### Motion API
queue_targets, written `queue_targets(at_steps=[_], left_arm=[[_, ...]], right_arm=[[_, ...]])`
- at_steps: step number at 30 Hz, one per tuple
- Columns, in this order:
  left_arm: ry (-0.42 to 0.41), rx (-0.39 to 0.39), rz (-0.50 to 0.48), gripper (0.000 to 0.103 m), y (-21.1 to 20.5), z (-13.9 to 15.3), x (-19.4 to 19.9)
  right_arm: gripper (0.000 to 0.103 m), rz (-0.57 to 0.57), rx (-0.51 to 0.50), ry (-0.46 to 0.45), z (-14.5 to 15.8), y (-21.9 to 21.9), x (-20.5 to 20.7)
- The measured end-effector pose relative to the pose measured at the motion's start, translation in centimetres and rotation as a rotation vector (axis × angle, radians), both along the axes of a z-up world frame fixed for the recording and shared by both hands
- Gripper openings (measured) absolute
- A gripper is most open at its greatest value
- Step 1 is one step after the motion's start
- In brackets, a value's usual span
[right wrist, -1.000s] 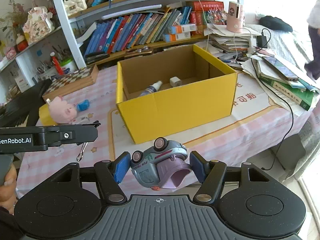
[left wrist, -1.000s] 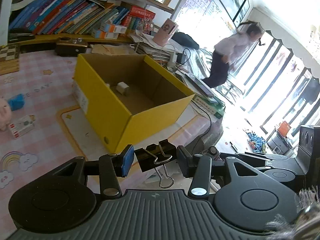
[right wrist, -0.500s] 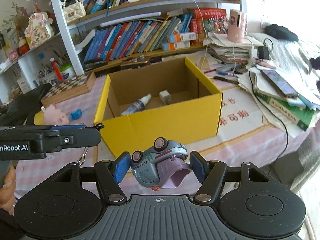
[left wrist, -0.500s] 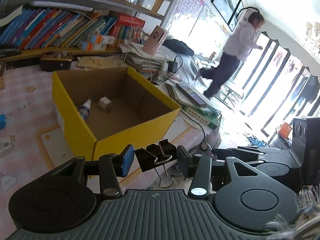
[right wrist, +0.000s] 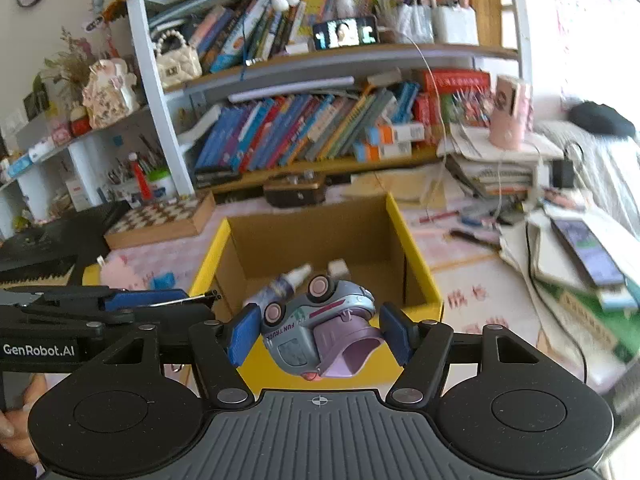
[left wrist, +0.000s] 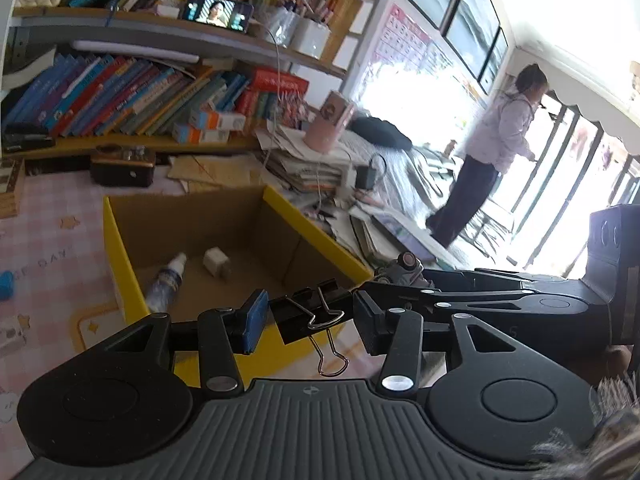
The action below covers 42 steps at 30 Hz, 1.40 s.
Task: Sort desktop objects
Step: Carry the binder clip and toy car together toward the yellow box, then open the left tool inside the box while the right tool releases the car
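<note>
The left gripper (left wrist: 307, 322) is closed on a black clip (left wrist: 310, 314). The clip sits right between its two pads, and its wire handles hang down toward 6 o'clock. The yellow box (left wrist: 120, 248) is at 11 o'clock from the clip. Inside the box lie a small bottle (left wrist: 166, 278) and a little white block (left wrist: 216, 262), with the bottle on the left.

The right gripper (right wrist: 318, 334) squeezes a toy car (right wrist: 316, 328) tipped on its side, wheels up toward 12 o'clock. The car reads "FUN TRUCK". The box (right wrist: 416, 256) is at 12 o'clock, just past the car. At 9 o'clock the other gripper (right wrist: 120, 308) reads "GenRobot.AI". A checkered game board (right wrist: 160, 220) is at 10 o'clock.
</note>
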<state>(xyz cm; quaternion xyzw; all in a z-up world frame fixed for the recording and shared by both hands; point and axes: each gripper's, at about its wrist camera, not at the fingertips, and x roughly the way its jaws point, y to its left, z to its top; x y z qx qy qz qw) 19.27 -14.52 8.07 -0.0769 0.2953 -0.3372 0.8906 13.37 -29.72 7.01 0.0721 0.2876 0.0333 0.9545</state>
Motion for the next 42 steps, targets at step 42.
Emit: queue_targets(at_steps=[42], left_arm=[[0.087,0.648,-0.126,0.044,-7.5,-7.9,16.8]], right_arm=[[0.066,0.714,-0.685,0.365,-11.1,5.2,18.2]])
